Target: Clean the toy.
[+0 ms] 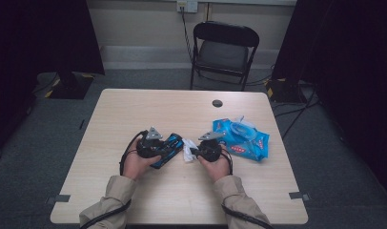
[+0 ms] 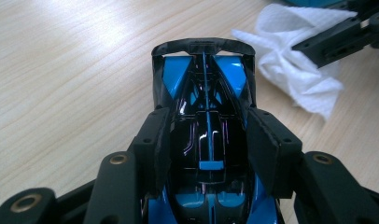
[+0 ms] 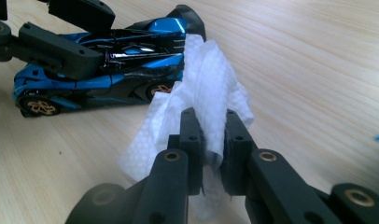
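Holding: the left gripper (image 2: pixel 208 154) has its jaws either side of a blue and black toy car (image 2: pixel 206 116), the pads against the car's flanks.
Right fingers: the right gripper (image 3: pixel 210 135) is pinched tight on a white wipe (image 3: pixel 201 107), the sheet bunched between the two pads.
Wipe contact: in the right gripper view the free end of the wipe lies against the car's tail, near a gold-spoked wheel.
Car: it sits on its wheels on the table (image 1: pixel 134 109), about midway between the left and right edges and nearer the person's edge.
Hands: the left hand (image 1: pixel 137 164) and the right hand (image 1: pixel 218 167) hold the grippers close together, the sleeves coming over the near edge.
Pack: a blue pack of wipes (image 1: pixel 241 138) lies just beyond the right gripper, toward the table's right edge.
Beyond the far edge: a black folding chair (image 1: pixel 222 52).
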Motion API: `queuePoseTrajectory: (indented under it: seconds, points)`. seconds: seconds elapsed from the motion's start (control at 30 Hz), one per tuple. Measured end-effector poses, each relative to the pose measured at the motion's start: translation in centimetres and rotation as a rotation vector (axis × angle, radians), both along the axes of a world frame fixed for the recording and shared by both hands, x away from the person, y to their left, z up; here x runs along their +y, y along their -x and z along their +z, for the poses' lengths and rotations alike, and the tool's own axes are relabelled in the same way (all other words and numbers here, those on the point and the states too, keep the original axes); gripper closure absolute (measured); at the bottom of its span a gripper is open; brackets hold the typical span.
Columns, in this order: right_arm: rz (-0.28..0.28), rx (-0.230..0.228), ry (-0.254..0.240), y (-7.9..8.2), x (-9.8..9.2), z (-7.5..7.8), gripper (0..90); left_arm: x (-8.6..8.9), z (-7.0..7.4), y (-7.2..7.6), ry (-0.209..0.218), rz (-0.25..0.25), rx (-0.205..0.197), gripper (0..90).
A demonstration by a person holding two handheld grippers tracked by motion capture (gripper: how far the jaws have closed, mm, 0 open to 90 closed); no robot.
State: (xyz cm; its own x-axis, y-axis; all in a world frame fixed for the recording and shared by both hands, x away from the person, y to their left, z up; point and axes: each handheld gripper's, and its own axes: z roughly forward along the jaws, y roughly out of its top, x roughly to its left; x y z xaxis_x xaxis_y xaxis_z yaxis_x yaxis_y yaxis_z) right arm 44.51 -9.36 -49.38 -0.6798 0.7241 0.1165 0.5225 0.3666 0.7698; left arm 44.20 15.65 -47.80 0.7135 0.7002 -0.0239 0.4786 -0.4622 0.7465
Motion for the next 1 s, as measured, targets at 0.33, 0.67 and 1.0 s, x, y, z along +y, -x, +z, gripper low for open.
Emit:
queuePoseTrajectory:
  seconds: [0.33,0.67,1.0]
  points:
    - [0.009,0.003,0.007,-0.3,2.2,-0.6,82.0,0.0,0.1,0.1,-0.018,0.005,0.002,51.0]
    - [0.026,0.002,-0.005,0.3,2.7,-0.9,82.3,0.0,0.1,0.2,-0.019,0.007,0.002,51.0]
    - [0.043,0.009,-0.013,0.8,3.3,-0.9,82.5,0.0,0.2,0.2,-0.031,0.007,0.005,51.0]
